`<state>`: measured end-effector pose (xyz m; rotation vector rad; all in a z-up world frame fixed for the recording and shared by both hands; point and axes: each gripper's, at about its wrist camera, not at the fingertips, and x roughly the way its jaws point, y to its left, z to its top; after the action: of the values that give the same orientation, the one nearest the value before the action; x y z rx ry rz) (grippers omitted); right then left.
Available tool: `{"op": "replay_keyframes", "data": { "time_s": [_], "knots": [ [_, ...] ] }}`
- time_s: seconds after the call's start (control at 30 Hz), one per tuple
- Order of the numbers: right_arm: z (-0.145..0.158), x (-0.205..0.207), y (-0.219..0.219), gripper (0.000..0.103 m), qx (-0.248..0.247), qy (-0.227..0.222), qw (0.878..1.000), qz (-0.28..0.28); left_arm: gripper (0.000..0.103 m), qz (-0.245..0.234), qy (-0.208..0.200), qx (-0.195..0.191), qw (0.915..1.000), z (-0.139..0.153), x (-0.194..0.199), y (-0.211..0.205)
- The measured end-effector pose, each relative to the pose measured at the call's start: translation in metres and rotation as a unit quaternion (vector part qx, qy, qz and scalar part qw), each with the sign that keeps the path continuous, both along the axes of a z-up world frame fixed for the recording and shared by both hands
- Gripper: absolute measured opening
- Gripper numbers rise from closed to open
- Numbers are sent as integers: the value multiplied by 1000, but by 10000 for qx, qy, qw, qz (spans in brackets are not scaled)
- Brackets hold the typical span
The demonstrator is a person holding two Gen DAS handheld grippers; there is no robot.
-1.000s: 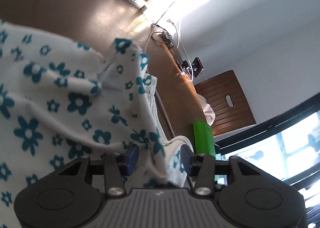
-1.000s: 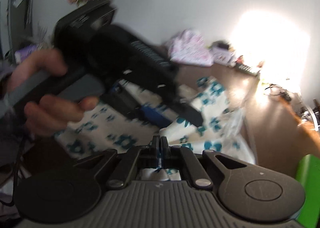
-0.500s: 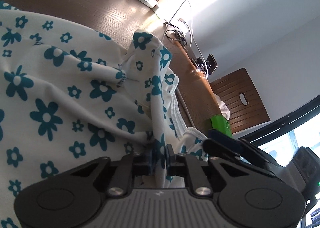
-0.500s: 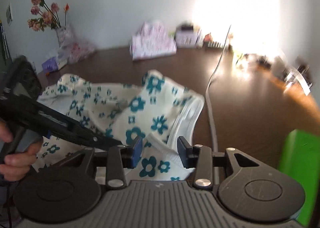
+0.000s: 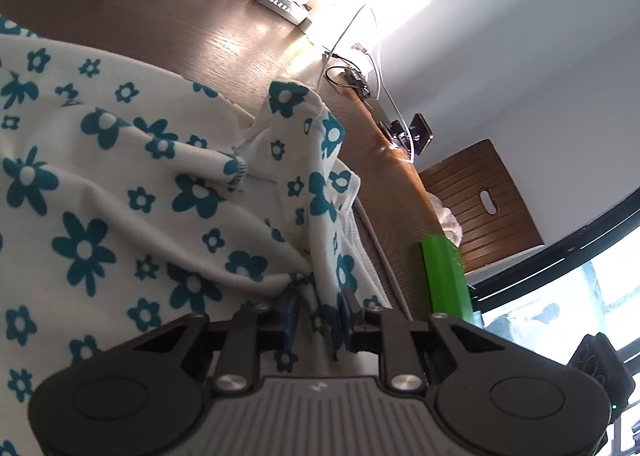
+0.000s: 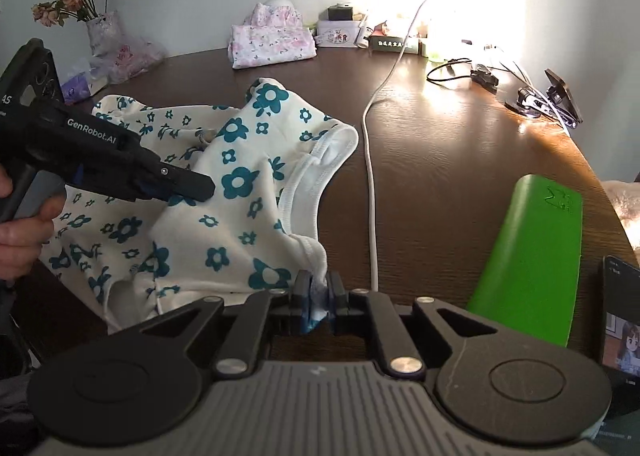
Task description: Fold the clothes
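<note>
A white garment with teal flowers (image 6: 224, 192) lies crumpled on the dark wooden table (image 6: 460, 176); it fills the left wrist view (image 5: 120, 196). My right gripper (image 6: 317, 298) is shut on the garment's near hem by the white-trimmed edge. My left gripper (image 5: 318, 318) has its pads slightly apart with a fold of the garment between them. It shows in the right wrist view (image 6: 188, 188), reaching in from the left onto the cloth.
A white cable (image 6: 370, 184) runs down the table beside the garment. A green object (image 6: 536, 256) lies at the right, a phone (image 6: 622, 320) beyond it. A folded pink floral cloth (image 6: 272, 44), boxes, a vase of flowers (image 6: 100, 28) and chargers line the far edge.
My right gripper was open half a second ago and has shut on the garment's hem. My left gripper's pads have parted a little around the cloth fold.
</note>
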<state>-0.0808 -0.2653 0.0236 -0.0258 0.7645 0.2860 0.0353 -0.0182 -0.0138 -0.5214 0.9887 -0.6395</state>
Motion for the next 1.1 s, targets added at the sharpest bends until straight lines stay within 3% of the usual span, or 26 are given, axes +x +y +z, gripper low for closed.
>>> {"op": "replay_keyframes", "data": {
  "time_s": [0.17,0.3,0.4,0.47,0.57,0.63,0.7,0.77,0.83,0.93,1.1],
  "knots": [
    [18,-10,11,10,155,-663,9972,297,29,153,-355,283,9989,19,-17,3],
    [5,-7,43,10,152,-529,9948,853,33,186,-991,295,9945,50,-38,31],
    [-8,-10,66,10,-124,-507,9935,1017,51,33,-1597,911,9829,66,-67,64],
    [-13,-13,77,10,-305,-516,9923,1084,53,90,-1941,1488,9696,67,-89,91],
    [0,-25,66,14,-157,-683,9898,1240,55,332,-1788,1967,9634,54,-114,129],
    [9,-43,57,23,-119,-936,9820,1635,55,493,-1684,2283,9577,45,-130,155],
    [13,-56,57,39,-124,-1000,9736,2047,54,630,-1598,2575,9509,37,-147,179],
    [12,-67,62,41,-171,-971,9657,2402,55,333,-1915,2450,9499,34,-164,186],
    [4,-72,74,41,-359,-866,9617,2577,65,110,-2168,2426,9455,31,-175,189],
    [-6,-79,84,41,-615,-803,9630,2499,67,-130,-2465,2513,9359,28,-184,187],
    [-14,-80,81,40,-548,-850,9684,2278,76,-209,-2920,2532,9221,26,-193,180]
  ]
}}
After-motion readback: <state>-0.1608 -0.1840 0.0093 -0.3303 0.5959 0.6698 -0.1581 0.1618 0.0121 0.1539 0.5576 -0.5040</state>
